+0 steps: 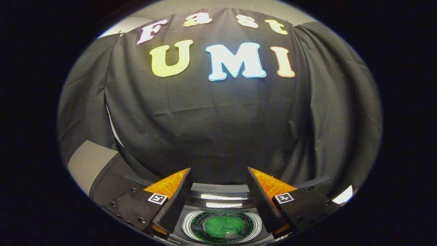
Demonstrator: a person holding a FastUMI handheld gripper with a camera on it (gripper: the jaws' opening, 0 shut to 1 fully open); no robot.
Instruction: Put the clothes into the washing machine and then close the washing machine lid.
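My gripper (pixel 218 172) is open, its two fingers spread wide with nothing between them. Below and between the fingers I look down into the washing machine (pixel 218 198), whose round drum opening (pixel 223 225) shows. A green garment (pixel 223 226) lies bunched inside the drum. The machine's shiny rear panel sits just beyond the drum, between the fingers. I cannot make out the lid itself.
The booth's black cloth wall (pixel 218 130) hangs close behind the machine. A grey surface (pixel 88 164) shows off to the left of the left finger, and a small bright patch (pixel 343 195) lies to the right of the right finger.
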